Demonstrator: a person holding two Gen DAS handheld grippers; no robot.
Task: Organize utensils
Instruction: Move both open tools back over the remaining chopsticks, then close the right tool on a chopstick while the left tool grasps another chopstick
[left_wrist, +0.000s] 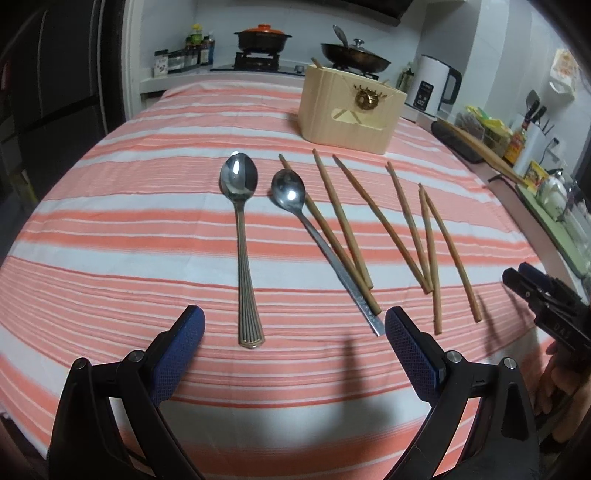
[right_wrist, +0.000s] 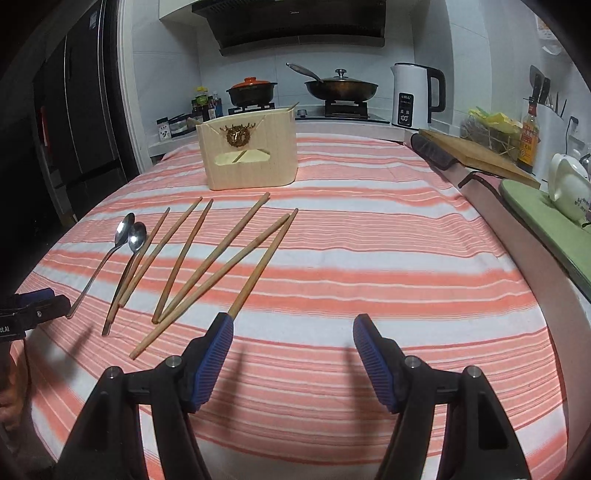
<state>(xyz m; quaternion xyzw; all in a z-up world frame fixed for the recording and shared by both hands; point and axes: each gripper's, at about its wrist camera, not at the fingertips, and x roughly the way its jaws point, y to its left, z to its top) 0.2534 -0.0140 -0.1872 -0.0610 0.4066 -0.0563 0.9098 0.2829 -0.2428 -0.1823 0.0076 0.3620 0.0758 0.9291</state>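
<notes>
Two steel spoons lie side by side on the striped cloth: a ribbed-handled spoon (left_wrist: 242, 240) (right_wrist: 123, 229) and a plain flat-handled spoon (left_wrist: 291, 195) (right_wrist: 136, 236). Several wooden chopsticks (left_wrist: 343, 221) (right_wrist: 229, 251) are fanned out to their right. Behind them stands a pale wooden utensil box (left_wrist: 347, 110) (right_wrist: 251, 151) with a chopstick in it. My left gripper (left_wrist: 293, 325) is open just above the cloth, and the ribbed spoon's handle end lies between its fingers, untouched. My right gripper (right_wrist: 293, 328) is open, and its left fingertip (right_wrist: 221, 328) covers the near end of the rightmost chopstick.
A stove with a clay pot (right_wrist: 251, 90) and a lidded wok (right_wrist: 340, 88) runs along the back, with a white kettle (right_wrist: 413, 96) beside it. A cutting board (right_wrist: 476, 155) and a teapot (right_wrist: 569, 188) on a green mat sit on the right counter. A hand (left_wrist: 554, 369) holds the right gripper.
</notes>
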